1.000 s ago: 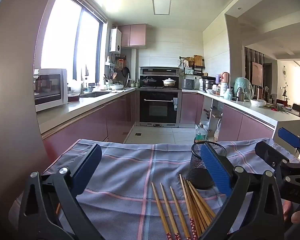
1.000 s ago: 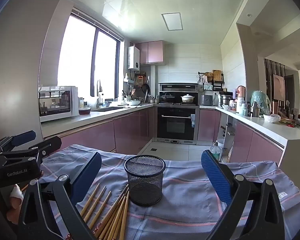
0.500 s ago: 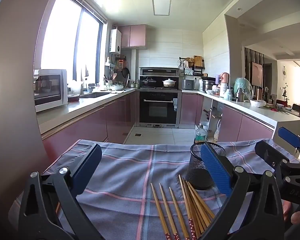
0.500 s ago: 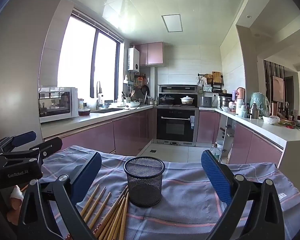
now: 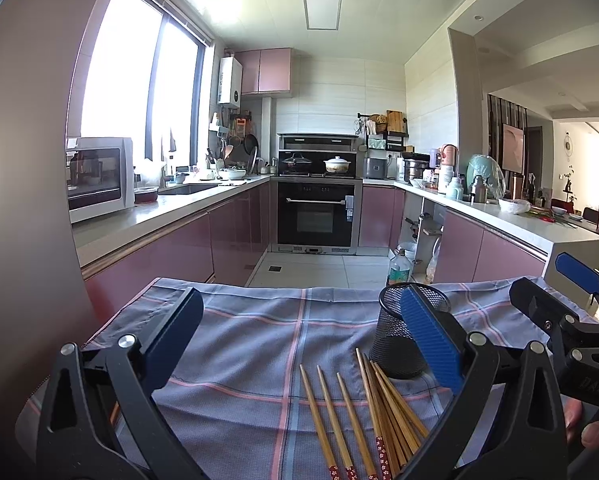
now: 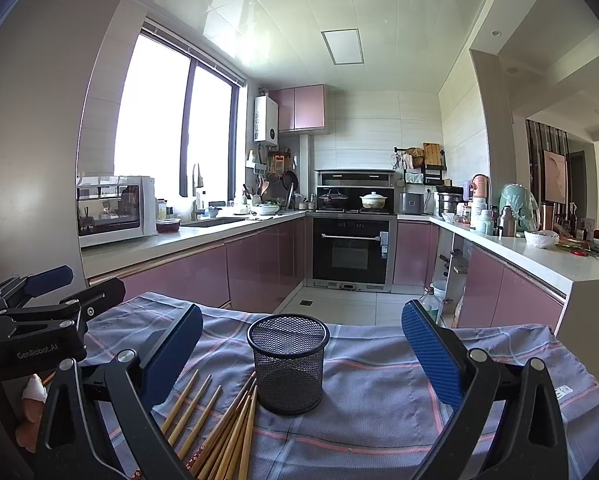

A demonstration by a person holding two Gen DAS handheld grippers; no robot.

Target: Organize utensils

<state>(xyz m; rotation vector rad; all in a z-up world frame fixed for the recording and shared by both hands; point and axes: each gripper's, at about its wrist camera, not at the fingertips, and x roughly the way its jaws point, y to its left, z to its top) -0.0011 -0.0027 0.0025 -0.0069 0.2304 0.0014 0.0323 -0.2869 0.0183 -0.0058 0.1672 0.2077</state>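
Two tongs (image 5: 301, 342) (image 6: 301, 354), one mesh cup (image 6: 288, 364)

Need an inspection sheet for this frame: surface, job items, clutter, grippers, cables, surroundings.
Surface: checked cloth covers the table; some wrinkles.
Job's things: mesh cup upright, nothing seen inside; chopsticks flat on the cloth to its left, a loose three beside a bunch that reaches the cup's base.
Clutter: nothing seen on the cloth.
Grippers: left gripper open, holding nothing, above the cloth; right gripper open, holding nothing, the cup between its fingers in view.
Cables: nothing seen.
Surroundings: kitchen; oven ahead, microwave on the left counter, crowded right counter.
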